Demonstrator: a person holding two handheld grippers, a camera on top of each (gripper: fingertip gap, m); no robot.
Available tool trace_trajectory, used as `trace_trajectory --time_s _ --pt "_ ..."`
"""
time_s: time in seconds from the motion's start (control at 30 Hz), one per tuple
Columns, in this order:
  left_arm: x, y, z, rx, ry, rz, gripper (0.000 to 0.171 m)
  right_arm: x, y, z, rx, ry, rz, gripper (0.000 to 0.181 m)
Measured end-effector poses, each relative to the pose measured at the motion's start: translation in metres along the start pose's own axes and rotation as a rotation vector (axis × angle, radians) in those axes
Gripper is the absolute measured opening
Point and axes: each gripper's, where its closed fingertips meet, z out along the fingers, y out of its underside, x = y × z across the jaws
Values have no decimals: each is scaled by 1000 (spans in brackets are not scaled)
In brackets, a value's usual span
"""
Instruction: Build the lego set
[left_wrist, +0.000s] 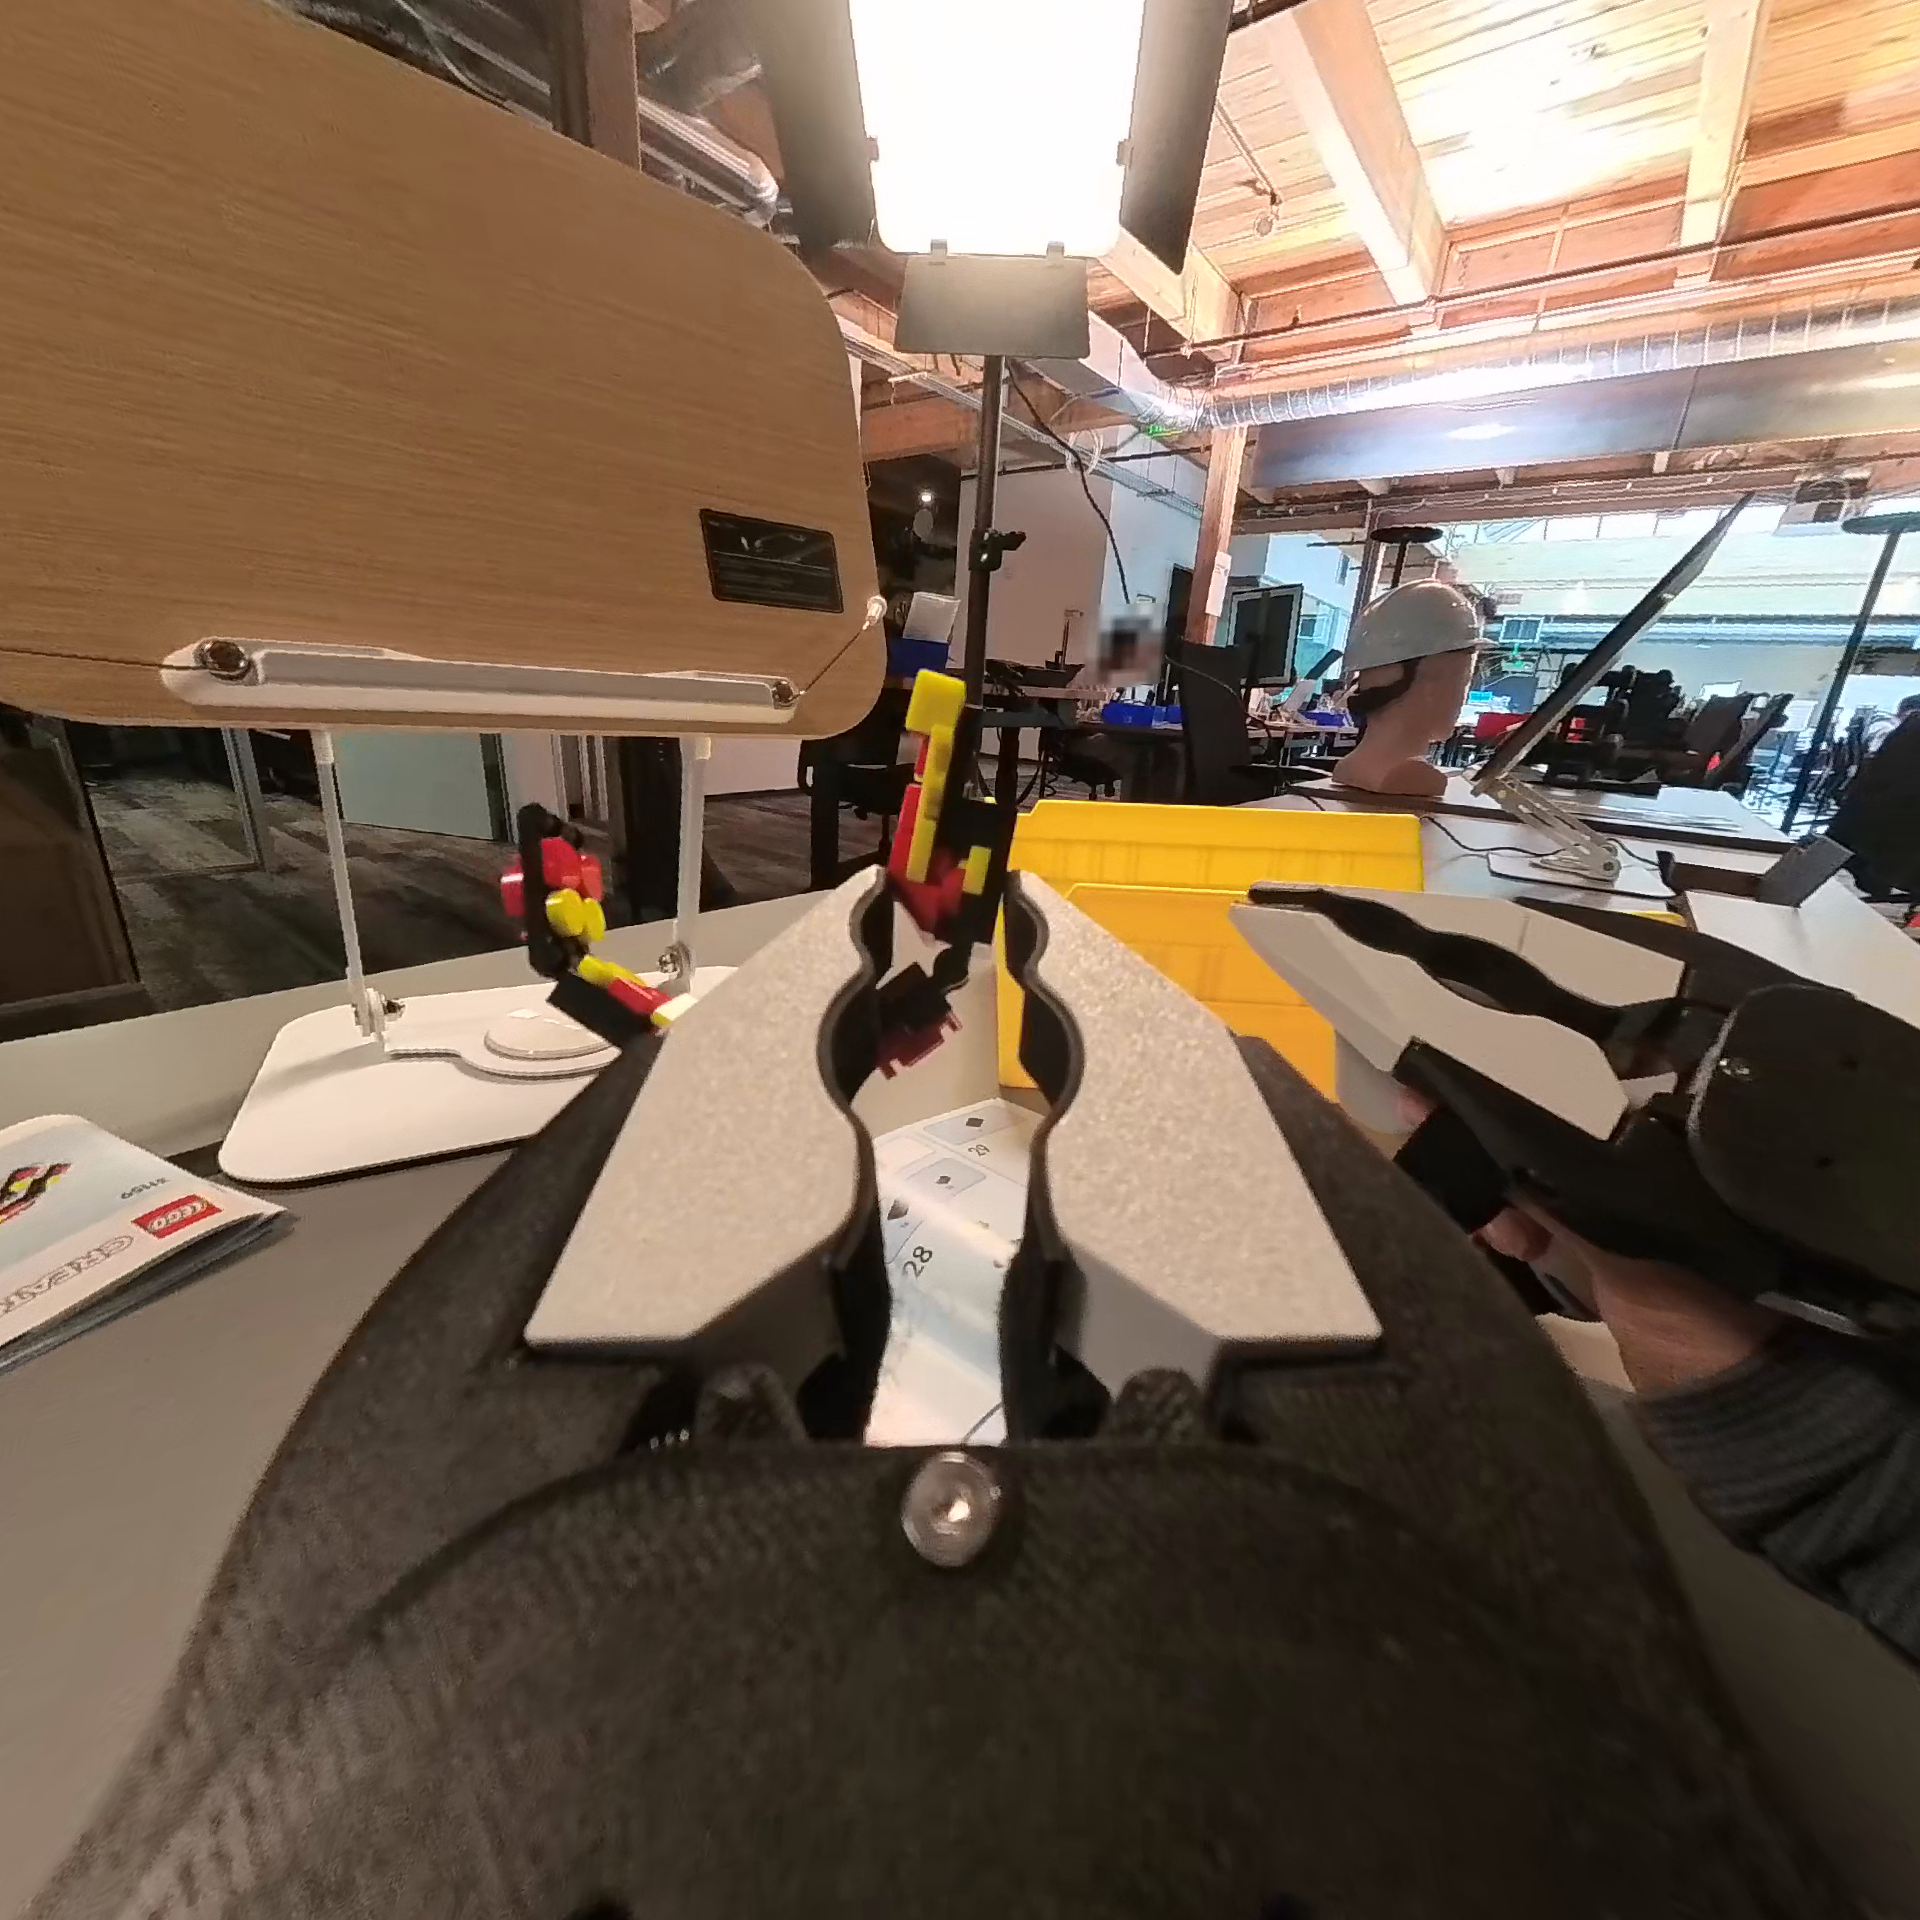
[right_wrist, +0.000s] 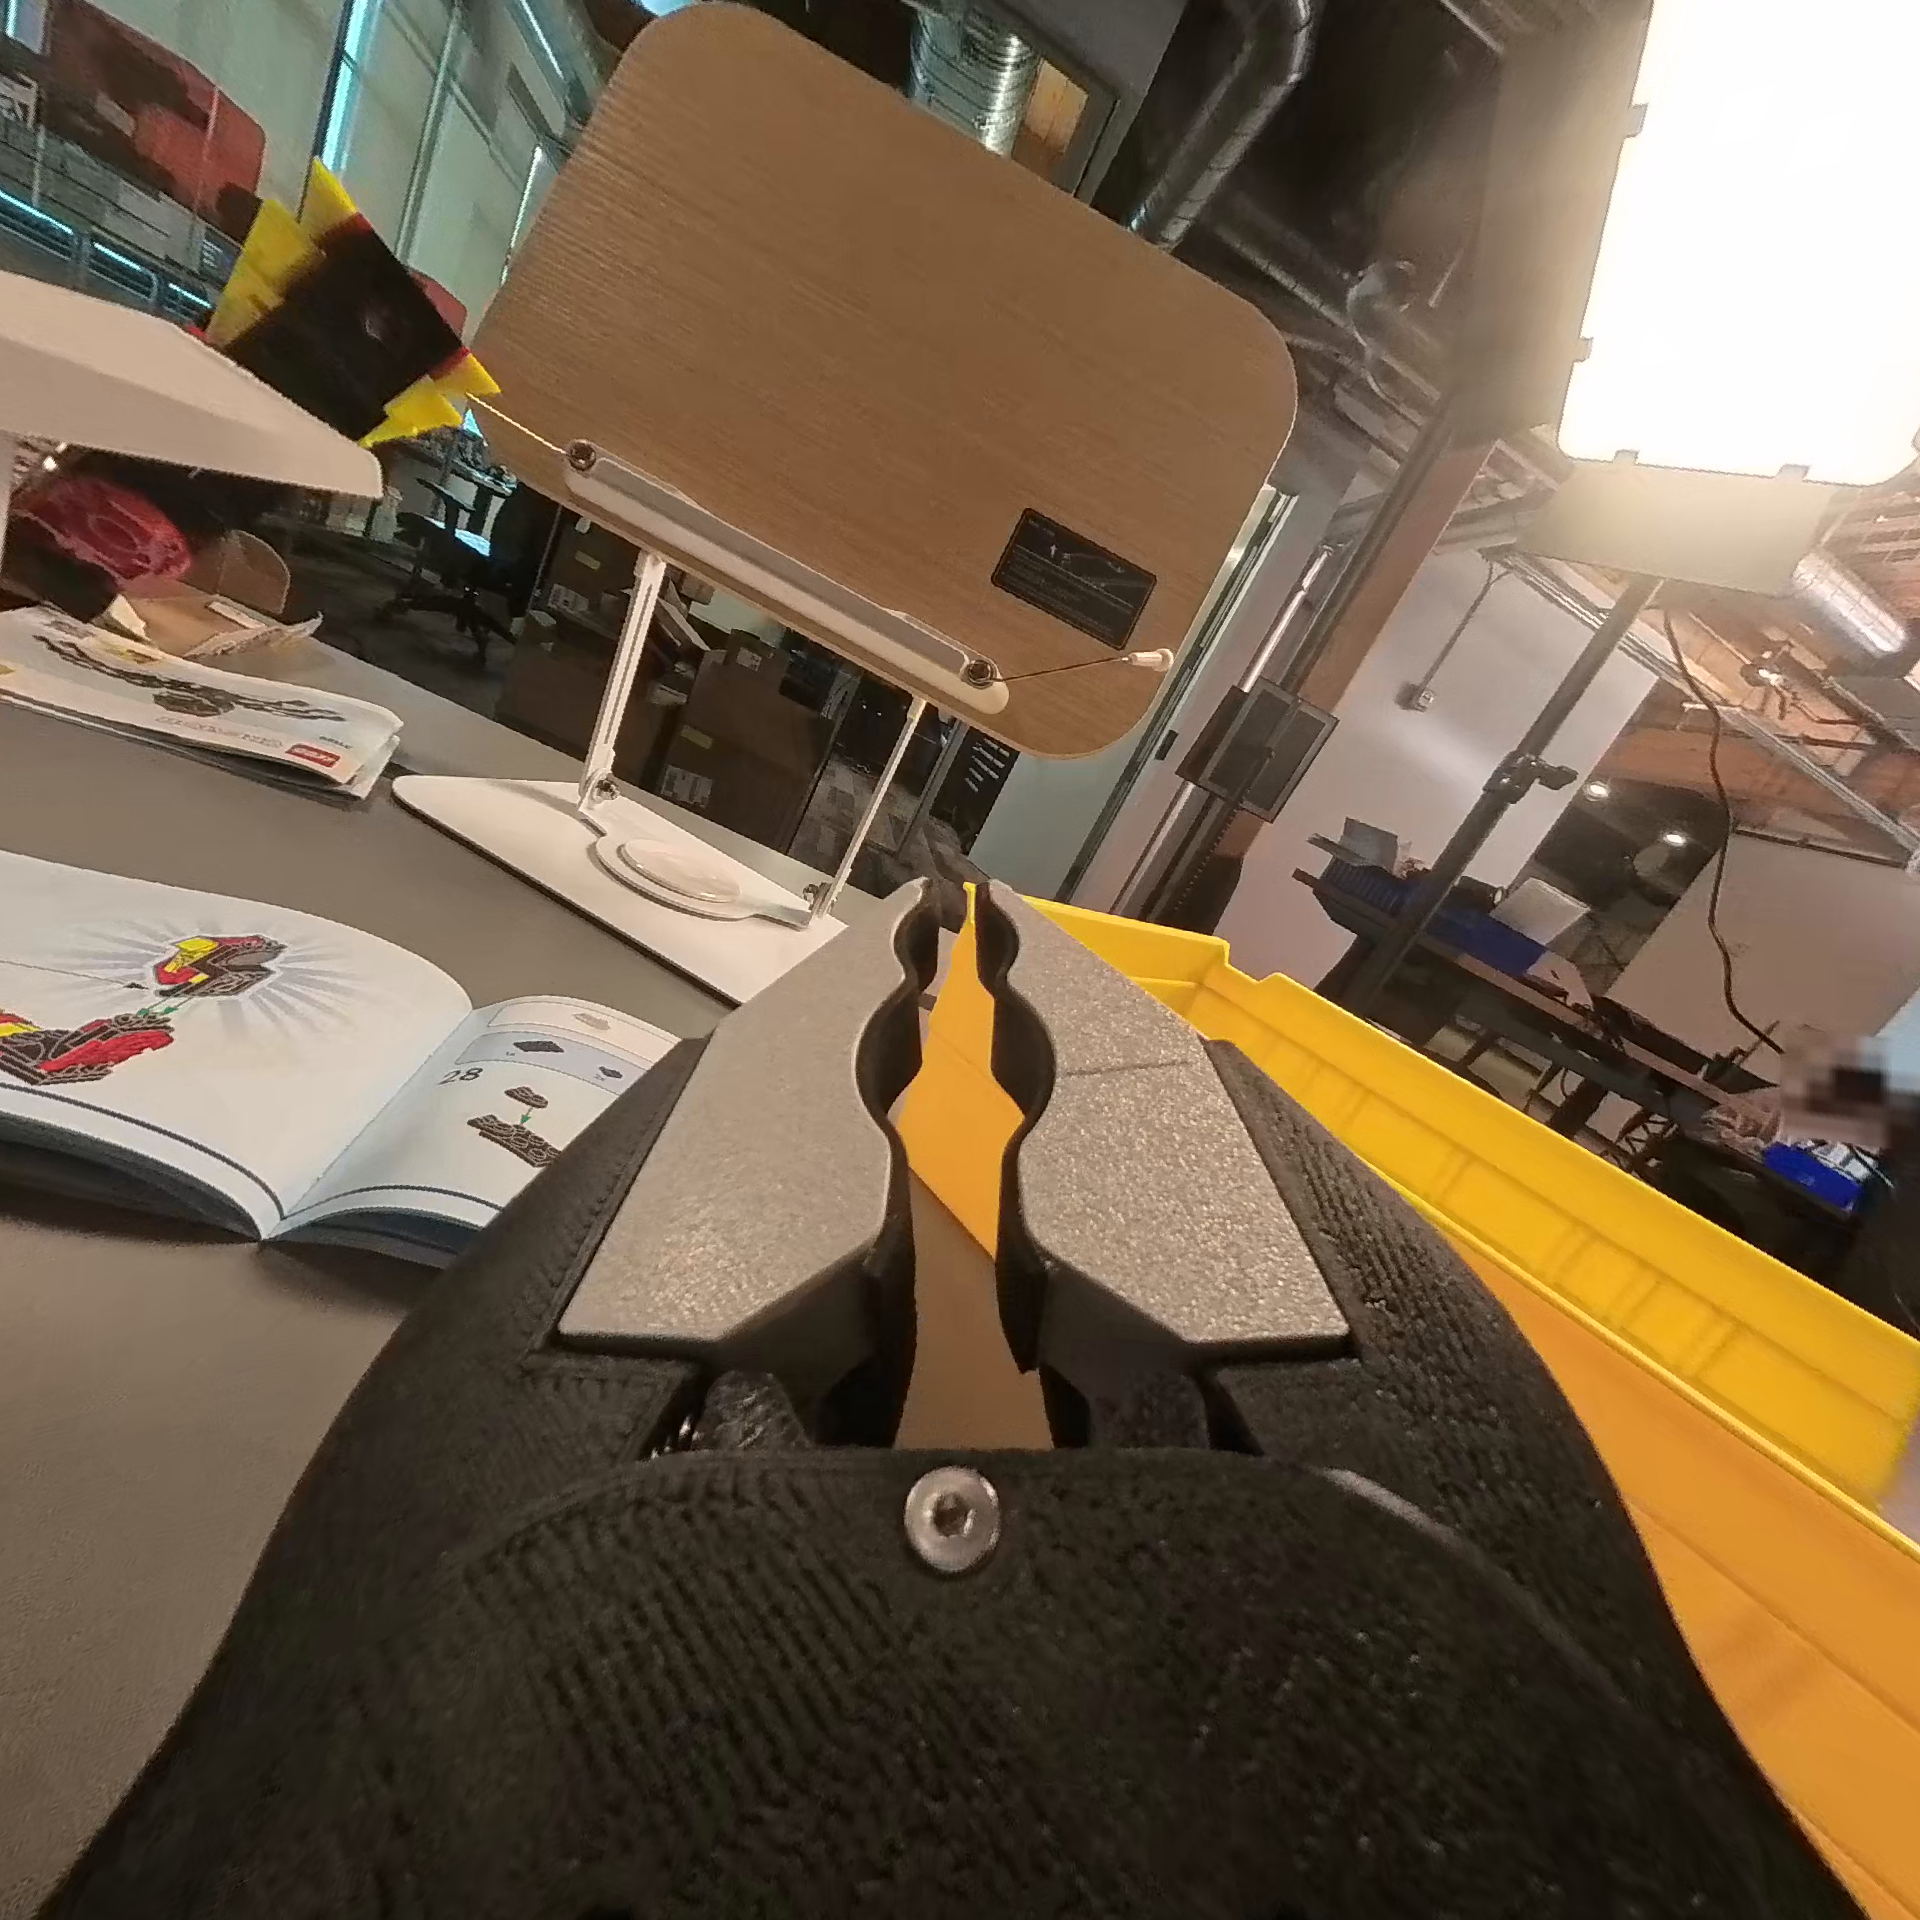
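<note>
One yellow bin (right_wrist: 1455, 1122), contents hidden, beside fingers (right_wrist: 1122, 1091).

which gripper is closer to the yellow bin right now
Right. The right gripper has its nearly closed, empty fingertips at the yellow bin corner. The left gripper is lifted in front of the bin, farther back, clamped on a red, yellow and black lego assembly.

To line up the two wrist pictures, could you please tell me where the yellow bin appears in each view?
Left wrist view: the yellow bin sits right of centre, behind the left gripper fingers.
Right wrist view: the yellow bin runs along the right side, from the right gripper towards the lower right corner.
Shared landmark: the wooden book stand.
</note>
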Motion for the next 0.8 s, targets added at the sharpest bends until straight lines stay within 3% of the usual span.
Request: trace_trajectory --time_s 0.8 --pt "1 0 1 -1 8 -16 19 1 4 2 -16 -2 -2 4"
